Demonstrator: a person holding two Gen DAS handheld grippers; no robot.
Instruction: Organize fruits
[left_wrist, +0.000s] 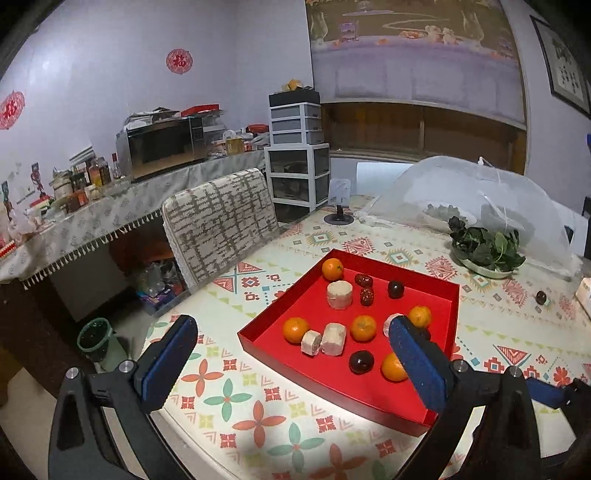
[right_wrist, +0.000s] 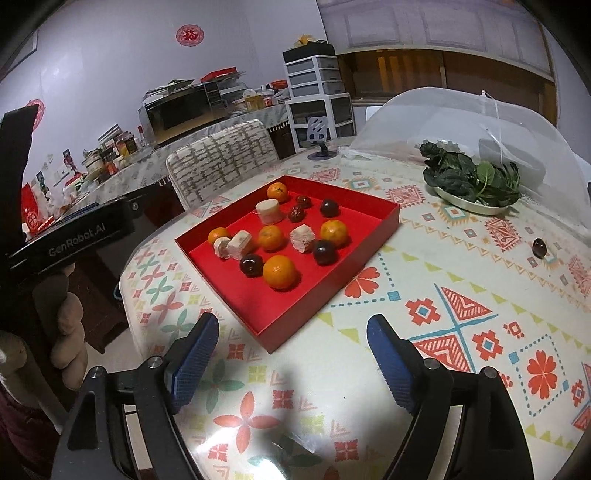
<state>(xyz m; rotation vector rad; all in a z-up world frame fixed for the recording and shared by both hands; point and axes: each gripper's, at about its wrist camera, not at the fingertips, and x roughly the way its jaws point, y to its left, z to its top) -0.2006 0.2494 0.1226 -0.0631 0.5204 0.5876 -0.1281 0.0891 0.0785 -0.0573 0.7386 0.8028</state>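
- Left wrist view: the left gripper (left_wrist: 291, 350) stands wide apart with nothing between its pads, low in the frame over the patterned bench (left_wrist: 258, 406).
- The red tray (left_wrist: 369, 402) sits at centre right, holding oranges (left_wrist: 295, 329), dark plums (left_wrist: 361, 361) and pale cut chunks (left_wrist: 333, 338) all mixed together.
- One stray plum (left_wrist: 541, 297) lies on the bench at far right, well apart from the tray.
- Right wrist view: the right gripper (right_wrist: 291, 354) is likewise apart and empty, just below the tray's near corner (right_wrist: 271, 345).
- The stray plum (right_wrist: 539, 247) shows at right, near the dish of greens (right_wrist: 469, 184).
- Risk, as I judge it: round fruit may roll away from closing pads, and a low approach could catch the tray wall and shove the tray.
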